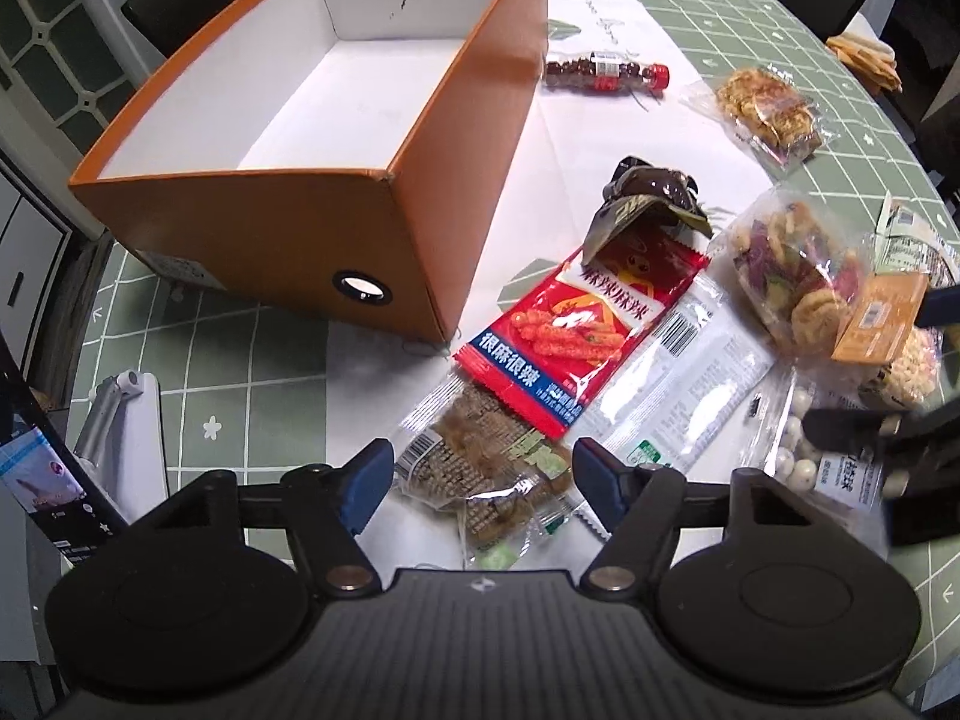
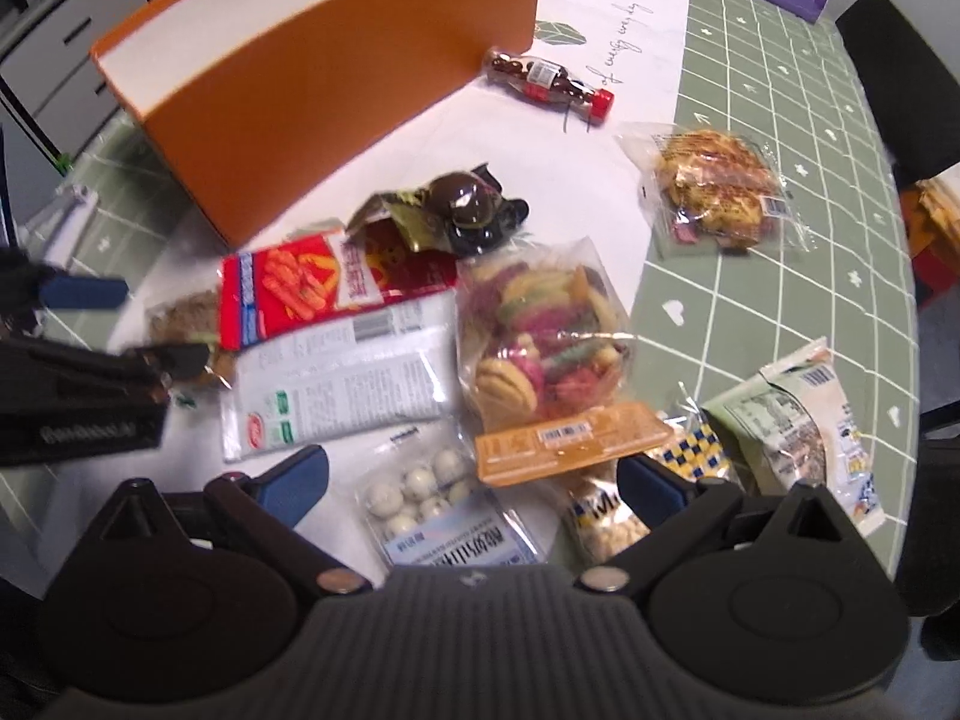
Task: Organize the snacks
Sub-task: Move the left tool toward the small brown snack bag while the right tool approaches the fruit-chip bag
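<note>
Plainly, both tools stand with fingers apart, holding nothing. The left tool [image 1: 483, 486] straddles the clear brown-snack packet [image 1: 480, 480] at six o'clock, the empty orange box [image 1: 288, 222] at ten. Its slick film, tucked under the red packet [image 1: 576, 324] reading 麻辣麻辣 and 很麻很辣, could slip or drag that along. The right tool [image 2: 474, 480] hovers over the white-ball pack [image 2: 420, 492], whose label is blurred.
</note>
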Demonstrator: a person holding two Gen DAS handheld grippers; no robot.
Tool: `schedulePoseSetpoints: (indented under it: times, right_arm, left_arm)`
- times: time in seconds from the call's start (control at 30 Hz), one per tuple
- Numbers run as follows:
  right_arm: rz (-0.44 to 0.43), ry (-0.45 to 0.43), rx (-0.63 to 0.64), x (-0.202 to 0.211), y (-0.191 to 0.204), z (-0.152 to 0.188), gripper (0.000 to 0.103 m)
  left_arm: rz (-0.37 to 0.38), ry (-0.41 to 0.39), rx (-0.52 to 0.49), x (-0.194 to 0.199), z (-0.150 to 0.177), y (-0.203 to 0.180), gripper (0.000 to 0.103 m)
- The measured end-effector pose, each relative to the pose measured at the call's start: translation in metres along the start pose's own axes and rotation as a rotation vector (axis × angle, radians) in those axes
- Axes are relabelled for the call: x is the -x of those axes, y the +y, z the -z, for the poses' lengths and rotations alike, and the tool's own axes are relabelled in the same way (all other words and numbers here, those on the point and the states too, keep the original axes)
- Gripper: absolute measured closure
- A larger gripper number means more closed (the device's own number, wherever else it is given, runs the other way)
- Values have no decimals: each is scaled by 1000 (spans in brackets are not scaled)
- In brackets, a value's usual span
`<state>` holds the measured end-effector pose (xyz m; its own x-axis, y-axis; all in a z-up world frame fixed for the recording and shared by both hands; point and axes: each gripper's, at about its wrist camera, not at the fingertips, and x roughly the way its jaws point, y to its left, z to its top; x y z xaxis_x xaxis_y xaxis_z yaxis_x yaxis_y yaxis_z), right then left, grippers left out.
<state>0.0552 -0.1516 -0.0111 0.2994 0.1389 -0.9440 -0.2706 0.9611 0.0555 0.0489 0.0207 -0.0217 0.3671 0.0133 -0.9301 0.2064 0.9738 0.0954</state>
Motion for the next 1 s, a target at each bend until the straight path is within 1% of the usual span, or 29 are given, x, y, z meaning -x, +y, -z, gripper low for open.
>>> schedulePoseSetpoints:
  times: [0.03,0.17,0.27,0.37,0.43,0.5,0.53,0.6,0.73,0.9,1.0]
  right_arm:
    - [5,3,1,1,-1,-4,11]
    - [12,-6,20,4,-5,-17,15]
    - [28,-9,20,3,-11,-25,16]
    - [57,-13,14,-3,-18,-32,16]
    - [75,-7,1,-9,-24,-37,19]
    - [81,-1,-15,-14,-28,-39,20]
    - [81,1,-21,-16,-29,-39,23]
    - [85,7,-26,-20,-31,-40,25]
    - [76,14,-31,-20,-32,-39,25]
    - [65,7,-36,-12,-35,-37,25]
    - [57,4,-44,-7,-38,-36,25]
  left_arm:
    - [-2,2,-8,1,0,1,22]
    - [-26,-32,-41,8,2,6,22]
    - [-34,-36,-21,8,2,14,22]
    - [-16,-19,16,4,1,21,22]
    - [-5,-13,25,4,0,21,22]
    - [1,-16,18,5,-1,16,22]
    - [5,-20,11,6,-1,13,22]
    - [14,-25,-3,7,-3,8,22]
    - [35,-40,-17,7,-7,-2,22]
    - [30,-80,-90,8,-15,-28,22]
    - [32,-75,-114,7,-19,-37,22]
